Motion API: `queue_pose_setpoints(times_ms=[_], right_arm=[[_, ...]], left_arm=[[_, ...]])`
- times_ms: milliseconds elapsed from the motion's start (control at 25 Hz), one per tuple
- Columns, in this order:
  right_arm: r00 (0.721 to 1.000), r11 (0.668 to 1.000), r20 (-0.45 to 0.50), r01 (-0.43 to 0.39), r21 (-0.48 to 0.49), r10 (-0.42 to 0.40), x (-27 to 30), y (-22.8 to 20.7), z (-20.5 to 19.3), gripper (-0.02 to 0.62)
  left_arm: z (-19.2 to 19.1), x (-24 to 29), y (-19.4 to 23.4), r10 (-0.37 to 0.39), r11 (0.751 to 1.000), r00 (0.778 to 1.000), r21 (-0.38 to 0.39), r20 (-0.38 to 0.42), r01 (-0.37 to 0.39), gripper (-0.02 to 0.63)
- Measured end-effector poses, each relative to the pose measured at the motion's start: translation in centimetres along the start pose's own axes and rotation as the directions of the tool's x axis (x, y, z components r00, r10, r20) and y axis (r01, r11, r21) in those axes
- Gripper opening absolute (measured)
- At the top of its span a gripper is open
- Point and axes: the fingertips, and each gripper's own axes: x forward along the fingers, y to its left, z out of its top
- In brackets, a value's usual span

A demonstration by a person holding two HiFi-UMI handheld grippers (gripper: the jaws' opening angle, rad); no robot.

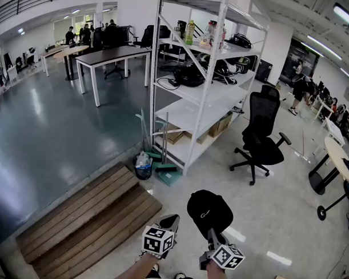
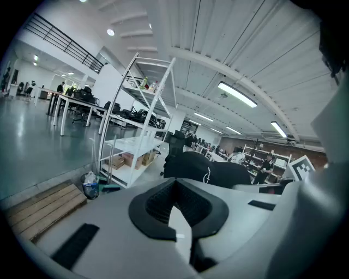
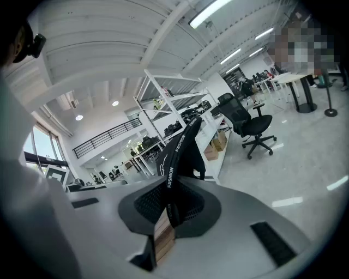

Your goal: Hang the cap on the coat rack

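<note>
At the bottom of the head view, the right tool (image 1: 212, 234) is clenched on the black cap (image 1: 209, 211); the cap stands up from its jaws, above the pale floor (image 1: 274, 225) and touching nothing else; in the right gripper view a band of the cap (image 3: 182, 150), printed with white letters, runs down between the pads of this tool (image 3: 169, 204). The left tool (image 1: 170, 222) is just beside it, jaws together on nothing, as its own view (image 2: 175, 199) shows; the cap (image 2: 204, 169) is apart from it. Ahead are a white shelf (image 1: 198, 102), a black chair (image 1: 260, 136) and a wooden platform (image 1: 91, 219); no rack is visible in any view. I judge that the cap is picked up and is being carried; finding the rack and hanging the cap on it are not yet done.
</note>
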Motion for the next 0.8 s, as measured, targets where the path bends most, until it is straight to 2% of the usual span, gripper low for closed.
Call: queue_pose_setpoints(times_ms=[360,800], right_arm=[[0.998,0.999,-0.045,-0.035,-0.009,0.035,0.6,-1.1,0.4,0.018],[0.997,0.997,-0.045,-0.065,-0.038,0.064,0.7,-0.5,1.8,0.018]], left_arm=[[-0.3,0.8,-0.8,0.049,0.999,0.999,0.003,0.007,-0.049,0.005],[1.3,0.3,-1.2,0.078,0.997,0.996,0.018,0.051,-0.079,0.005]])
